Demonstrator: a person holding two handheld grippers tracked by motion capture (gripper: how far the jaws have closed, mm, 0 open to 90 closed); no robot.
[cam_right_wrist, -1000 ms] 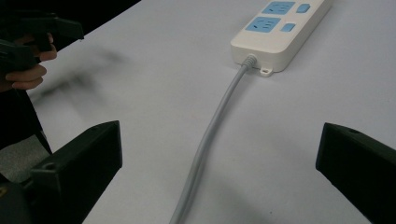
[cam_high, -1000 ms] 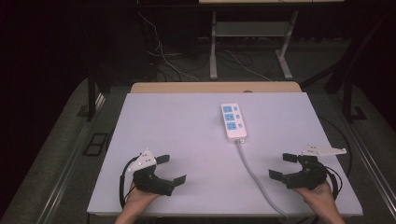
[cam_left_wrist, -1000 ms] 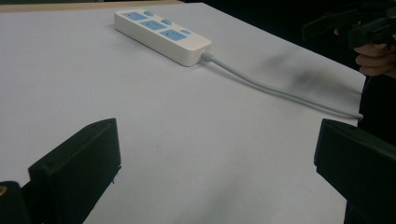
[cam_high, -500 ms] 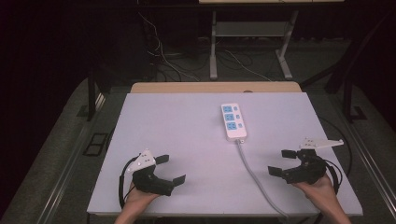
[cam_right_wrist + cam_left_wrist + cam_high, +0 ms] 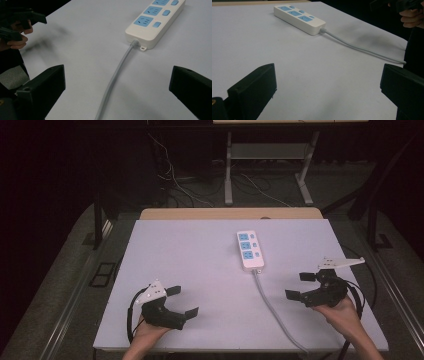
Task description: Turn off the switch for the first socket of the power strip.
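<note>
Both pairs of jaws stood wide apart with nothing between them. The right gripper point(image 5: 306, 286) hovered just right of the power strip's cable point(image 5: 270, 306), its jaws framing that cable in the right gripper view. The left gripper point(image 5: 175, 301) sat well apart to the left. The power strip point(image 5: 249, 250) lay untouched mid-table, so nothing looked done yet; any grasp remained ahead. Both hands reached in from the near edge, forearms low.

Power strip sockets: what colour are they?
Light blue, on the white power strip; clearest in the right gripper view.
</note>
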